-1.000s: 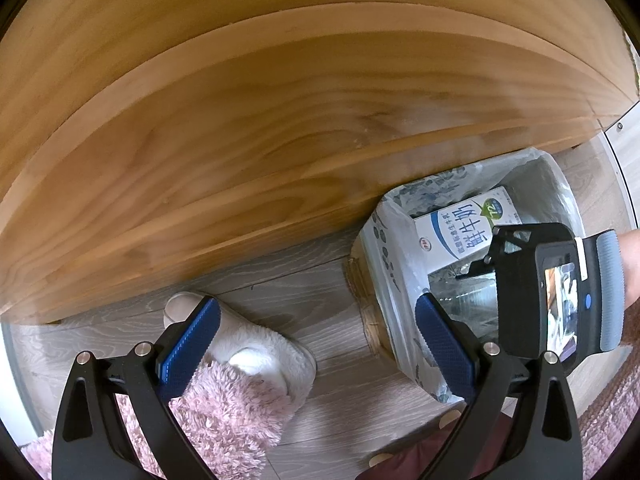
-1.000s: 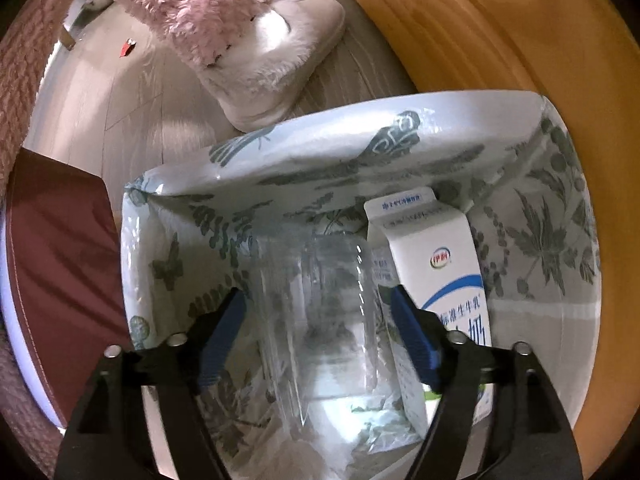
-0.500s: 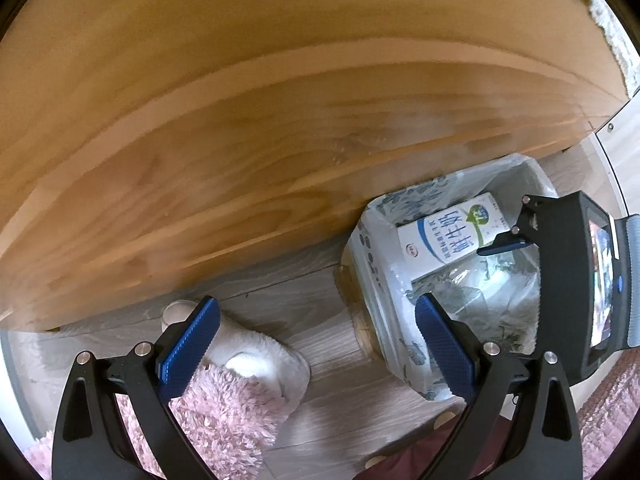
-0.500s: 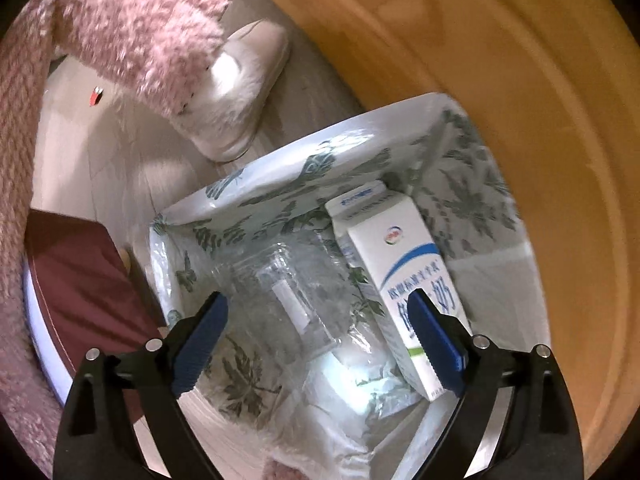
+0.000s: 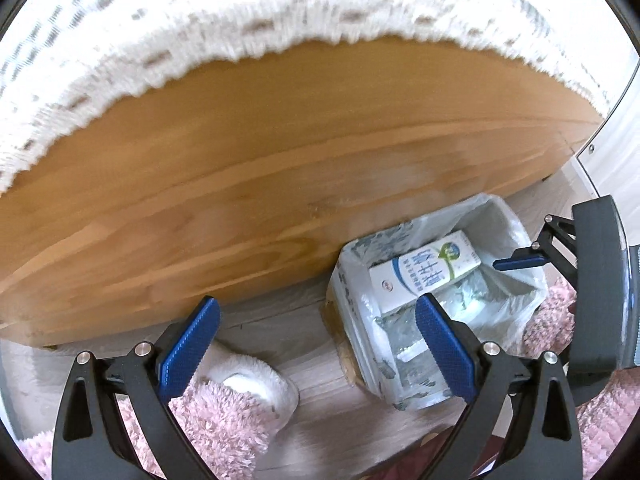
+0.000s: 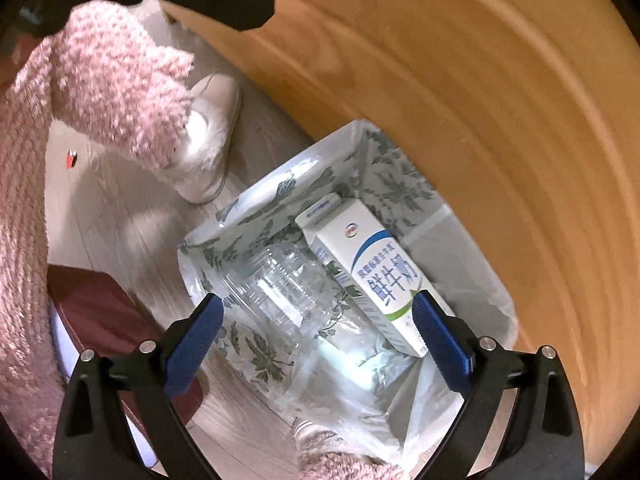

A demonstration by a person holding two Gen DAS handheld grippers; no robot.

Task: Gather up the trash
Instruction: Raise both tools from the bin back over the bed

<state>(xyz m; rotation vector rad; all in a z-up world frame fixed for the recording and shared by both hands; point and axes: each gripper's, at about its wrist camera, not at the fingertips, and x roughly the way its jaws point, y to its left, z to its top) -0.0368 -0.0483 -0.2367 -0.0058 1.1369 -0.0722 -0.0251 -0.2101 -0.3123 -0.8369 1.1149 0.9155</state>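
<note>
Both grippers have risen from the lined bin [image 6: 472,320], where the clear bottle [image 6: 280,292] now lies beside the milk carton [image 6: 376,272]. Right gripper [image 6: 316,336] is opening wide and empty, its drop apparently done; left gripper [image 5: 316,348] hangs wide apart, holding nothing.

Both grippers point steeply down. The left gripper [image 5: 316,344] has its jaws wide apart, empty. The right gripper [image 6: 318,340] has jaws opening, gripping nothing.

A clear ribbed plastic bottle [image 6: 280,288] and a glossy paper milk carton [image 6: 372,272] are seen in thin printed plastic liner [image 6: 256,344]; smooth wood tabletop [image 5: 280,168].
</note>
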